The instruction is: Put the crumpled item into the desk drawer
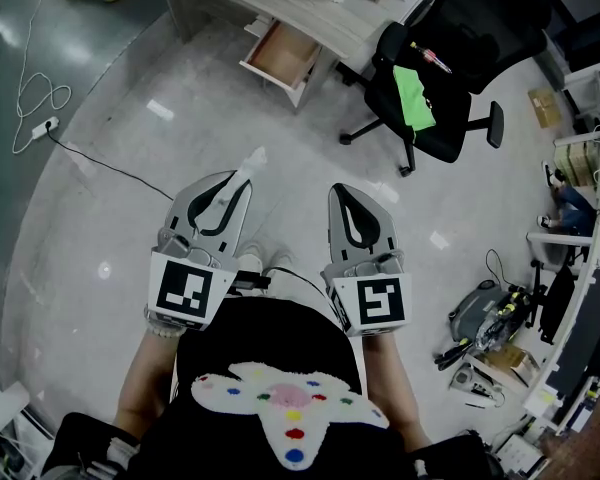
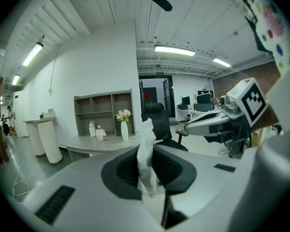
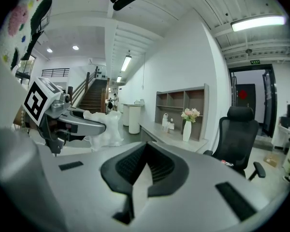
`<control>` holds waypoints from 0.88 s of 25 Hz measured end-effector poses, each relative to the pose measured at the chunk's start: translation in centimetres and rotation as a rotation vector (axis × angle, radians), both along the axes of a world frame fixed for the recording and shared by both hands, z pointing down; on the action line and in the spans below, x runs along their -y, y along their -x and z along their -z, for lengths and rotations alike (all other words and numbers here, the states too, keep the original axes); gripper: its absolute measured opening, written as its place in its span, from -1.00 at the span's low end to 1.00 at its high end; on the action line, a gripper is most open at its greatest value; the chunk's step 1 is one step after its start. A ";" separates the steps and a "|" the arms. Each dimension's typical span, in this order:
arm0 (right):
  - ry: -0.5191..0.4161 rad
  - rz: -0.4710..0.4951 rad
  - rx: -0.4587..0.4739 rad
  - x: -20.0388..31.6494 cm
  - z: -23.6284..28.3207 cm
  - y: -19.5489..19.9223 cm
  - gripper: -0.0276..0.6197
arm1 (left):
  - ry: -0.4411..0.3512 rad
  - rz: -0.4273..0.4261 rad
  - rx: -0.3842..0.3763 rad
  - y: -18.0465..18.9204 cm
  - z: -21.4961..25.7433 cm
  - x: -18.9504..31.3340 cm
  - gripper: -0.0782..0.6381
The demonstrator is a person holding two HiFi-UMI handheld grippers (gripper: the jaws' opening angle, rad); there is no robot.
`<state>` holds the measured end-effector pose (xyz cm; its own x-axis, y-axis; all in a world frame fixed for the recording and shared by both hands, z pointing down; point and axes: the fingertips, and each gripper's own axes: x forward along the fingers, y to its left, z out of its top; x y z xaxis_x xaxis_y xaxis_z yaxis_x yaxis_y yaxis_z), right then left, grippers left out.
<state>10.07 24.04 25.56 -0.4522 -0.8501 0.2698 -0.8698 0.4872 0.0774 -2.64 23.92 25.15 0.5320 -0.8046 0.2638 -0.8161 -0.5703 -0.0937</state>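
A crumpled white tissue (image 1: 253, 159) sticks out of the tip of my left gripper (image 1: 240, 176), whose jaws are shut on it. In the left gripper view the tissue (image 2: 146, 151) stands upright between the pads. My right gripper (image 1: 359, 200) is held beside the left one, shut with nothing in it; its jaws (image 3: 146, 150) meet at the tip. The desk drawer (image 1: 281, 54) is pulled open under the light wooden desk (image 1: 310, 10), well ahead of both grippers across the floor. Both grippers are held over the floor in front of the person's body.
A black office chair (image 1: 432, 76) with a green item (image 1: 413, 97) on its seat stands right of the drawer. A white power strip and cable (image 1: 42, 125) lie on the floor at left. Tools and boxes (image 1: 490, 333) crowd the right side. A vase of flowers (image 2: 123, 125) stands on the desk.
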 end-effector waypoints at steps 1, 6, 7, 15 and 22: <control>-0.001 -0.001 0.001 0.0 0.0 0.0 -0.90 | 0.004 -0.001 0.000 0.0 -0.1 0.0 -0.61; 0.005 0.005 0.005 -0.2 -0.2 0.5 -0.91 | 0.030 -0.002 0.001 0.3 -0.7 -0.2 -0.61; 0.004 0.010 0.001 -0.3 -0.3 0.6 -0.90 | 0.022 -0.006 -0.001 0.2 -0.5 -0.1 -0.61; -0.002 0.004 0.000 0.0 -0.1 0.9 -0.90 | 0.033 -0.018 -0.028 0.2 -0.3 0.5 -0.61; -0.002 -0.007 0.003 0.5 -0.1 1.8 -0.90 | -0.016 -0.048 -0.017 0.9 0.0 1.3 -0.61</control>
<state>8.25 23.55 25.65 -0.4473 -0.8539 0.2662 -0.8734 0.4811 0.0757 -3.55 22.66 25.14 0.5742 -0.7822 0.2418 -0.7894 -0.6072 -0.0899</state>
